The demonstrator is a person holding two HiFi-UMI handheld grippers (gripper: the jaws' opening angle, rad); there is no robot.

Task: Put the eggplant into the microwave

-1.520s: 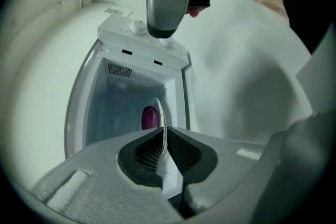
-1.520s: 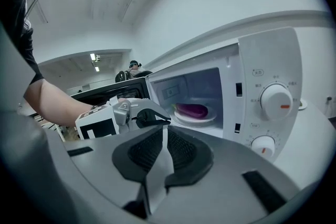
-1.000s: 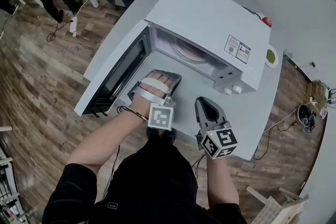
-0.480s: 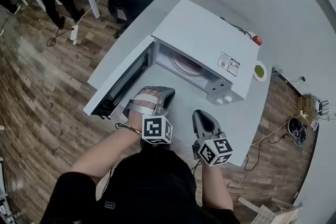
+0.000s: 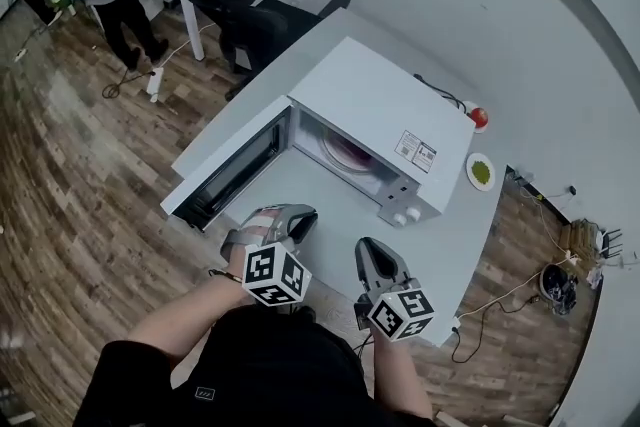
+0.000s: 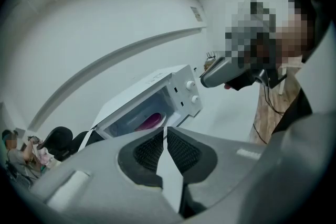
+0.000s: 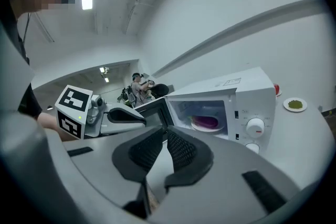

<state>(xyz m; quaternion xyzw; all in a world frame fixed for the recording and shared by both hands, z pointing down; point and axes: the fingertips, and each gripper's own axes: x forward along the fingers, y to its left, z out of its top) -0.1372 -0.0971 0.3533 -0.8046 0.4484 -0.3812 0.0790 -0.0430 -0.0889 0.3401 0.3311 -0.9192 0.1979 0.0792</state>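
Presently, the left gripper is held with its ribbed black fingers brought together, and nothing is clamped between them. The right gripper is likewise closed and empty. Both are held above the white tabletop. Ahead of both sets of fingers, well apart from them, the purple oblong eggplant is seen lying inside the white box-shaped microwave, whose dark-windowed door is swung open.
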